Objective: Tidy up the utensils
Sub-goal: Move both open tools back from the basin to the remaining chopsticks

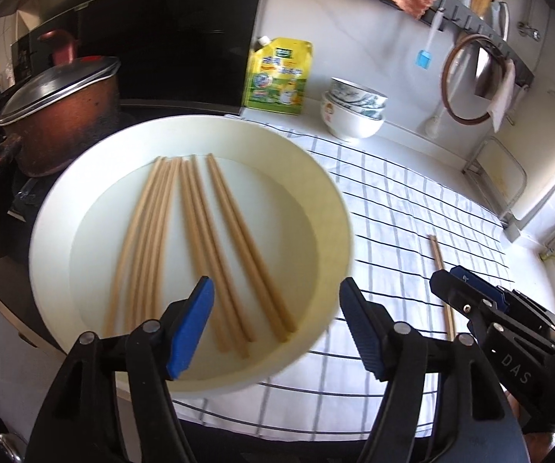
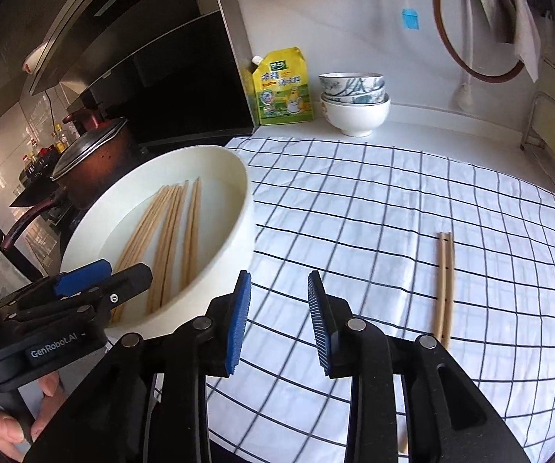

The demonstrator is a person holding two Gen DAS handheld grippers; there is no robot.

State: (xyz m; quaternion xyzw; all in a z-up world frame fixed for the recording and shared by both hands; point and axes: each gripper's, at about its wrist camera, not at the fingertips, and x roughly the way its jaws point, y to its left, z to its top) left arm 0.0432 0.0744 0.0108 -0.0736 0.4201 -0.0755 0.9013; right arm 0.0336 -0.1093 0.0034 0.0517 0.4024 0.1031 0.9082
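A wide cream bowl (image 1: 46,223) (image 2: 235,239) sits at the left edge of the checked cloth. Several wooden chopsticks (image 1: 200,231) (image 2: 169,231) lie side by side in it. My left gripper (image 1: 276,285) hovers over the bowl's near rim, its jaws open with nothing between the blue pads. A pair of chopsticks (image 2: 444,285) (image 1: 437,254) lies on the cloth to the right. My right gripper (image 2: 279,276) hangs open and empty over the cloth between the bowl and that pair.
A white cloth with dark check lines (image 2: 354,212) covers the counter. Behind it stand a yellow pouch (image 2: 283,87) and stacked bowls (image 2: 354,104). A lidded brown pot (image 1: 61,115) sits on the stove at left. A brush, a hoop and cloths hang on the back wall.
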